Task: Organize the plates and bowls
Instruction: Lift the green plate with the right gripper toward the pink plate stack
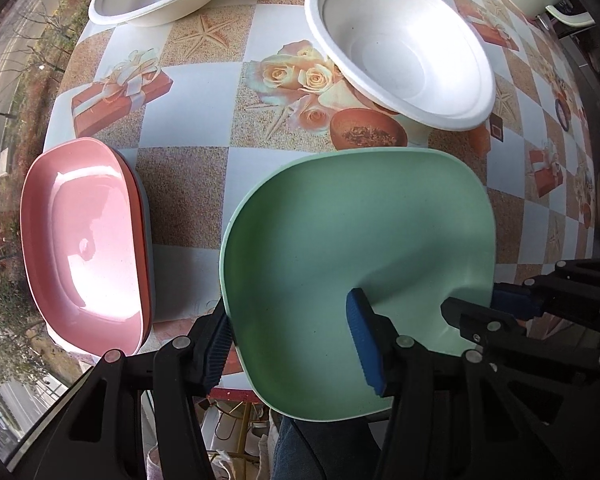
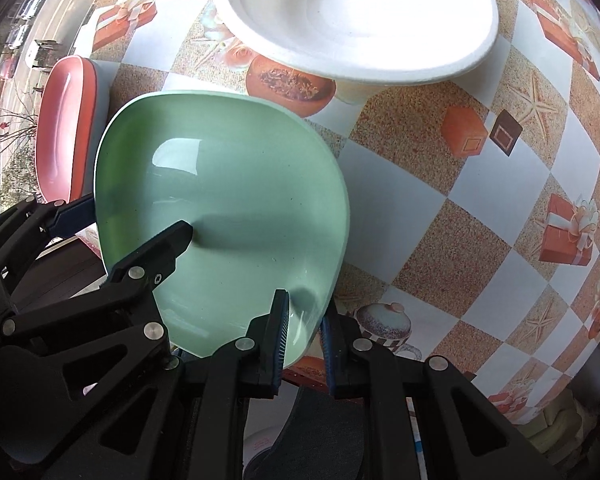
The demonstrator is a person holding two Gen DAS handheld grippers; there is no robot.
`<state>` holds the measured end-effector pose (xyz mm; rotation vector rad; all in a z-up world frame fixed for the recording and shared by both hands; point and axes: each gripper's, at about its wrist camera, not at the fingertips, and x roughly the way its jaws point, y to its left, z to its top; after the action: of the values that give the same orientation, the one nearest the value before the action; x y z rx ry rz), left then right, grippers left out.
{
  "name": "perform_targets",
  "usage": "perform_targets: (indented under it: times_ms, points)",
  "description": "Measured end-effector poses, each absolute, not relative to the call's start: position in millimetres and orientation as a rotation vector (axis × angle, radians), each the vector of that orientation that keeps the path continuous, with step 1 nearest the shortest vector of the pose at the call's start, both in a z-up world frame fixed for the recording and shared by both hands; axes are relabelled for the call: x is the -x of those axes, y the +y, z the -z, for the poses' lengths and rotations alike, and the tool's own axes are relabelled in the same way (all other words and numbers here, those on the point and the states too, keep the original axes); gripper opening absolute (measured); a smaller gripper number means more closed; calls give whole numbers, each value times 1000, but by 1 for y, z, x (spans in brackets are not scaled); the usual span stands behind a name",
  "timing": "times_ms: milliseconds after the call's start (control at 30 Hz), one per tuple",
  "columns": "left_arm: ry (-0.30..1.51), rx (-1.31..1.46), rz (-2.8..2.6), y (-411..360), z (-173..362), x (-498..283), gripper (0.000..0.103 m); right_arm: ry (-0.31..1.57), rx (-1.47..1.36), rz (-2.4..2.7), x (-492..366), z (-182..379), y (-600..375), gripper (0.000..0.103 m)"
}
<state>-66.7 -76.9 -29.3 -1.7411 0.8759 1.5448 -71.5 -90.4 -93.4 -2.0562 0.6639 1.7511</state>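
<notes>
I see a glossy, smooth plastic green plate (image 2: 236, 184), a glossy pink plate (image 1: 84, 240), matt paper-pulp white bowls (image 1: 400, 48) and a smooth printed oilcloth table (image 1: 196, 184).

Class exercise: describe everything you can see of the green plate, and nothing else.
The green plate is a pale mint, rounded-square dish with a shallow raised rim, glossy and plastic-looking, empty. It sits at the table's near edge, overhanging it, beside the pink plate stack and below a white bowl. The right hand-held gripper pinches its rim, one finger inside, one outside. The left hand-held gripper straddles the opposite rim.
</notes>
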Motion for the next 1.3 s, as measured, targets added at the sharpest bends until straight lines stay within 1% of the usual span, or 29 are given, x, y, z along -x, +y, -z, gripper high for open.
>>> perform_targets:
  times_ms: [433,700,800,1100,1300]
  points:
    - [829,1655,-1648,-73,-3,83,57,621,1968,-1827,67,63,-106,18]
    - [804,1611,-1716,-78,-15,88,57,591,1941,-1875,59,47,-112,18]
    - [793,1607,-1740,-83,-7,87,57,586,1941,-1887,59,47,-117,18]
    - [754,1613,-1809,-98,-28,113,57,540,1957,-1927,59,38,-135,18]
    - [730,1631,-1837,-112,-31,122,57,510,1978,-1943,56,40,-148,18]
